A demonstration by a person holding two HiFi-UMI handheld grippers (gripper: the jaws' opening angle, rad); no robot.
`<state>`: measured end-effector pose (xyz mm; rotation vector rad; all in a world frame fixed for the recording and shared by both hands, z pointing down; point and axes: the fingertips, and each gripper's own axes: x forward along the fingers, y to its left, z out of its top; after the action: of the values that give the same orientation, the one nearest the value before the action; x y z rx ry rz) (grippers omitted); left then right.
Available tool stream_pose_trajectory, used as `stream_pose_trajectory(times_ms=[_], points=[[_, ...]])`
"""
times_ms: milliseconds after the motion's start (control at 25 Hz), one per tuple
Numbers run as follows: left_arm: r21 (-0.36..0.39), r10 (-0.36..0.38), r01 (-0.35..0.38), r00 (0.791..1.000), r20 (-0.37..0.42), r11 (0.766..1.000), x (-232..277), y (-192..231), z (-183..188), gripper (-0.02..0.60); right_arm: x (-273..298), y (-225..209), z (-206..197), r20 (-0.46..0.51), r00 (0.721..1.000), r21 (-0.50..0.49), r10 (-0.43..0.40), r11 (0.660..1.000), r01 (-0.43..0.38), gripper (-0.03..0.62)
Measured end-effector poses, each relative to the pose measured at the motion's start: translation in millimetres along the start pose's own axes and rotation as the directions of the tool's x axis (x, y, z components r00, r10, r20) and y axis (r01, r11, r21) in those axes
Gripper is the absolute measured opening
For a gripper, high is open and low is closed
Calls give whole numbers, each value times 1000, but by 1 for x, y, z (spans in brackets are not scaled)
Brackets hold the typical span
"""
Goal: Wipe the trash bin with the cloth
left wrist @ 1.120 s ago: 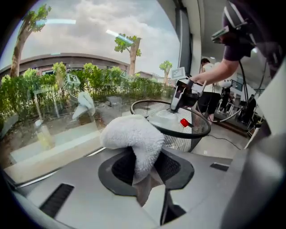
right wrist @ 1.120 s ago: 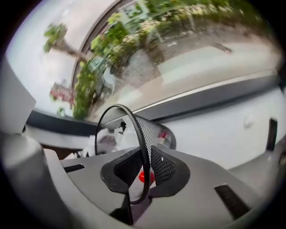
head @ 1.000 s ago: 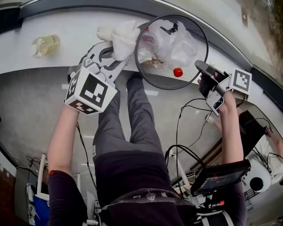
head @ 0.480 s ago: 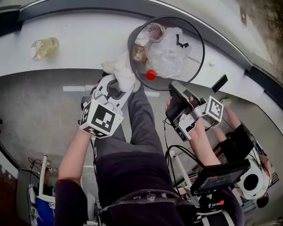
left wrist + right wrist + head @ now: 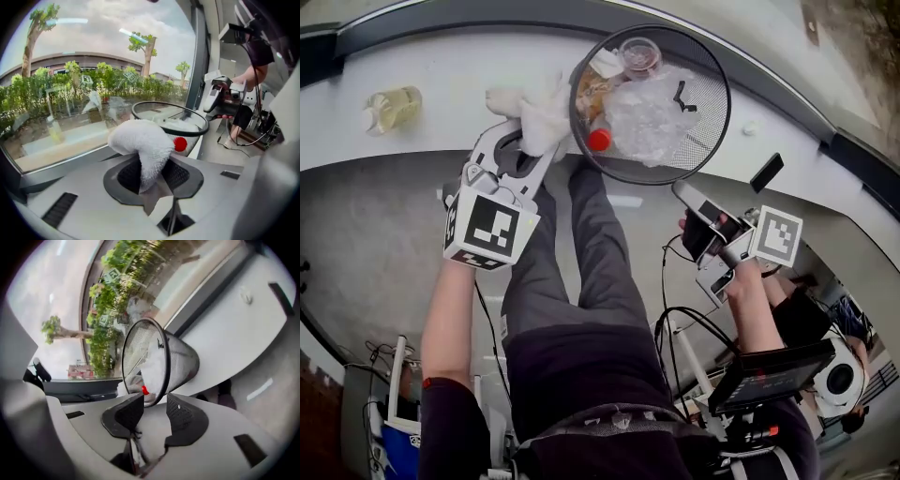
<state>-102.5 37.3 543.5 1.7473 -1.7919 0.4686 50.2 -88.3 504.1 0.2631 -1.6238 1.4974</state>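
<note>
Head view, trash bin [image 5: 710, 105]: black mesh, at the near edge of the counter [image 5: 441, 66], mouth toward the camera.
Head view, inside the bin: a clear plastic bag [image 5: 652, 117], a clear cup [image 5: 639, 54], a red cap [image 5: 599, 140].
Head view, cloth [image 5: 534, 117]: white, against the bin's left rim.
Head view, around: a bottle [image 5: 392, 106] far left on the counter; a dark flat thing [image 5: 766, 172] right of the bin; the person's legs [image 5: 591, 244] below it.
Left gripper view, left gripper [image 5: 154, 176]: jaws clamped on the cloth [image 5: 143, 145], which blocks part of the bin [image 5: 168, 117].
Right gripper view, right gripper [image 5: 150, 416]: jaws apart, just opening, nothing between them; the bin [image 5: 183, 359] sits beyond the gap, untouched.
</note>
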Motion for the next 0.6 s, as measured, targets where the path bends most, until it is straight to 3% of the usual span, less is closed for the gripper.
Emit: stream_pose_trajectory(times_ms=[120,200,360,400,480,600], points=[[15,46,-47,998,38,999,4,29,21,97,-34,-29,54,99,965,-176,-244,950,258,129],[28,55,-56,997,52,998,9,37,32,97,-36,-31,89,142,946,-200,-292,927,317,129],[45,42,-45,997,60,998,13,32,44,97,-9,-17,117,45,971,-300,-236,924,238,126],[42,33,-36,998,59,998,13,28,43,95,-5,-16,116,27,973,-298,-227,928,225,63],[22,14,-15,998,55,1000,11,20,36,95,-4,-14,110,28,983,-206,-183,961,185,61],[-34,-13,15,999,50,999,6,5,23,95,-6,-19,84,33,995,32,-95,995,94,67]])
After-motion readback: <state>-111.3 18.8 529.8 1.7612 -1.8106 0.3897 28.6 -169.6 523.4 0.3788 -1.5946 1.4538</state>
